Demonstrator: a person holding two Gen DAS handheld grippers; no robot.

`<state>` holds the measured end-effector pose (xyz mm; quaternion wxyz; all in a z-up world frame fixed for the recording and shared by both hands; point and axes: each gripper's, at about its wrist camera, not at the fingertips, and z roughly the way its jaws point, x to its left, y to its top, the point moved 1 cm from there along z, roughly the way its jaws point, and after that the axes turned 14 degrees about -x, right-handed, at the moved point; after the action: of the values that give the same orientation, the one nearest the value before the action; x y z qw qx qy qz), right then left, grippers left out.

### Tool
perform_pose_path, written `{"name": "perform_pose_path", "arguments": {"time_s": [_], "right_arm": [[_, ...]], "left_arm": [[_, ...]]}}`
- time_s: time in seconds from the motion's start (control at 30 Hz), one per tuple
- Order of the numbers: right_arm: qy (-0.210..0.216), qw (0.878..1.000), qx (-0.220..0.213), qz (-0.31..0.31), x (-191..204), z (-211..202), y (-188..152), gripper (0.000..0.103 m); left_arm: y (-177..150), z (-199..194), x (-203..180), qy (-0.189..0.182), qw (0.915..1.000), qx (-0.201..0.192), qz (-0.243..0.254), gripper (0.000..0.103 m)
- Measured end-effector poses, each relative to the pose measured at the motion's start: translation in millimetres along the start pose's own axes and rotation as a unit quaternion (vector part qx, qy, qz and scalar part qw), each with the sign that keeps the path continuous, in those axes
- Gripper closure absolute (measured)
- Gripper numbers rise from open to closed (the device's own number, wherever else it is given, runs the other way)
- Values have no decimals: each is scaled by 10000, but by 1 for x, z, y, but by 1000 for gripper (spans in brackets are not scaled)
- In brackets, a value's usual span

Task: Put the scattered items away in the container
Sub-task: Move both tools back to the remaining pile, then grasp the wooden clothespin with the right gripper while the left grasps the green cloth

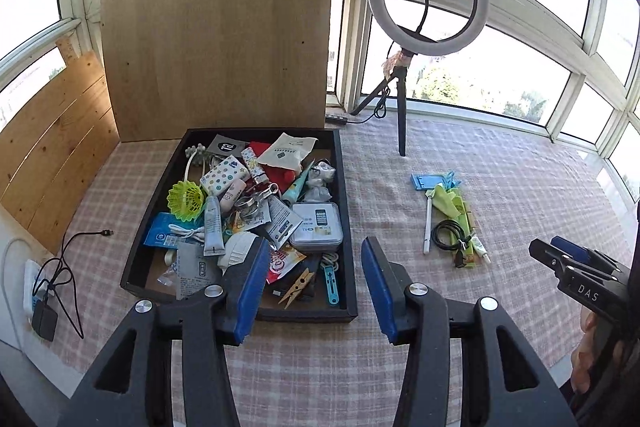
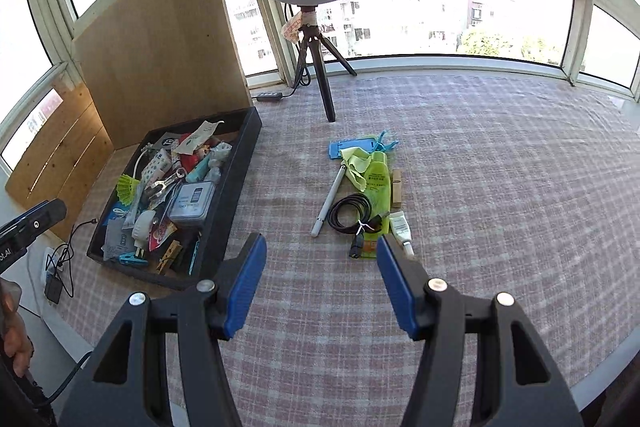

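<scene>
My right gripper (image 2: pixel 322 283) spread, empty; small white tube (image 2: pixel 400 229) just ahead by its right finger, long axis running away from me. Left gripper (image 1: pixel 314 287) spread over tray (image 1: pixel 348 227). Right is nearer the loose pile.

Colours and patterns recorded

A pink-and-white checked cloth (image 2: pixel 460 167) is noted under a black tray (image 1: pixel 347 211); a green tube (image 2: pixel 379 183), white pen (image 2: pixel 329 201) and black cable (image 2: pixel 350 211) are observed.

Right gripper (image 2: pixel 322 283) open and empty above checked cloth (image 2: pixel 480 187); loose pile at 12 o'clock: white pen (image 2: pixel 330 201), coiled black cable (image 2: pixel 352 213), green tube (image 2: pixel 378 179); full black tray (image 2: pixel 236 163) at 10 o'clock.
</scene>
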<state>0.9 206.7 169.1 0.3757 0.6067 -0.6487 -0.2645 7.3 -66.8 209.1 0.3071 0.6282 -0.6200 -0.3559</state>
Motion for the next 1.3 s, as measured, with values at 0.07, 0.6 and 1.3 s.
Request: {"name": "perform_pose_path", "arguments": {"time_s": [0.07, 0.6, 1.3], "right_arm": [[-82, 10000, -28, 28, -15, -2, 1, 46], [301, 9979, 575, -69, -100, 70, 45, 47], [521, 9668, 2334, 894, -120, 251, 14, 67]], "left_arm": [[-2, 7, -10, -125, 9999, 83, 27, 58], [2, 134, -107, -1188, 9842, 1297, 187, 58], [-16, 295, -185, -1248, 9607, 2462, 294, 60]]}}
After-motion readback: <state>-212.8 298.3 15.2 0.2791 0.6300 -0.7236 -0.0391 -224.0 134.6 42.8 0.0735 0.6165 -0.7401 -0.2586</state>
